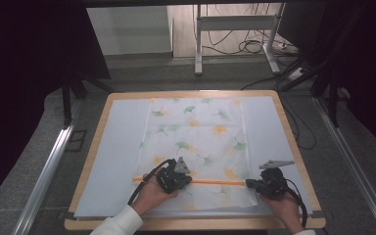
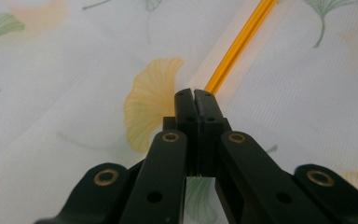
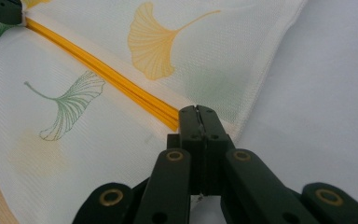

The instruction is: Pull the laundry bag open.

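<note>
A white cloth cover (image 1: 196, 142) printed with green and yellow ginkgo leaves lies flat on the mat. An orange zipper (image 1: 215, 182) runs across its near end. My left gripper (image 1: 190, 180) rests on the zipper left of the middle and points right. In the left gripper view its jaws (image 2: 195, 93) are shut, with their tips on the zipper (image 2: 235, 51); what they pinch is hidden. My right gripper (image 1: 247, 184) points left at the zipper's right end. Its jaws (image 3: 196, 109) are shut there on the zipper (image 3: 102, 74) end, beside the cover's edge (image 3: 261, 102).
The cover lies on a pale mat (image 1: 112, 147) over a wooden table (image 1: 89, 161). Bare mat lies on both sides of the cover. Metal rails (image 1: 49, 171) flank the table on the floor. A stand's legs and cables (image 1: 240, 46) are behind the table.
</note>
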The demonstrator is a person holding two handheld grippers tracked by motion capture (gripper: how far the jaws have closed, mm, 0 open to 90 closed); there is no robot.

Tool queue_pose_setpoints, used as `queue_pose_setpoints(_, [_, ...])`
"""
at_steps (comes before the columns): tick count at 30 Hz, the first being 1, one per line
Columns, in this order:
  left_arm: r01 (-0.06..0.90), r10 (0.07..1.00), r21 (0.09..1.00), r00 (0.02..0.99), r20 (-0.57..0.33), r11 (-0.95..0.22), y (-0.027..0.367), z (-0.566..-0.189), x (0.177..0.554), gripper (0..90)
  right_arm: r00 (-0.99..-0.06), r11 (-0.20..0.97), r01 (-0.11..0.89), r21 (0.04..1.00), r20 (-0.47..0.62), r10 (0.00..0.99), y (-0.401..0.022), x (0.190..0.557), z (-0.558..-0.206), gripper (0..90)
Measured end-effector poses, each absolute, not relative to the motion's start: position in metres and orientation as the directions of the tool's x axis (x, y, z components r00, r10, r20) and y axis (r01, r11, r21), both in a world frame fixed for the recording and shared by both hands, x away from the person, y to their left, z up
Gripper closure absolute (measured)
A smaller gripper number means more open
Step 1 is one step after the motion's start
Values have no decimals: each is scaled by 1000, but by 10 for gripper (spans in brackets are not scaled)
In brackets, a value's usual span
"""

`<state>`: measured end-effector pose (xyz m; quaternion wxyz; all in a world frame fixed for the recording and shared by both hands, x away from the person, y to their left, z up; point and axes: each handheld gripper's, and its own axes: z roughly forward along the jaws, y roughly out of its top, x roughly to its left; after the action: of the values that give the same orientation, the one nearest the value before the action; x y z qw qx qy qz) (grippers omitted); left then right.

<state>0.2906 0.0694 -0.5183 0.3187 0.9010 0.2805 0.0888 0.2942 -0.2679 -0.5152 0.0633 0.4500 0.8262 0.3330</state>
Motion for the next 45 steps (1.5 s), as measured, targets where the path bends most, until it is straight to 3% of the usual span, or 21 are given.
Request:
queue_pose_setpoints(21, [520, 640, 627, 767, -45, -580, 123, -522, 281, 900, -591, 377, 699, 608, 194, 783, -268, 294, -515, 897])
queue_pose_setpoints(45, [564, 691, 620, 721, -49, -545, 148, -523, 273, 900, -597, 386, 693, 609, 185, 781, -268, 294, -515, 897])
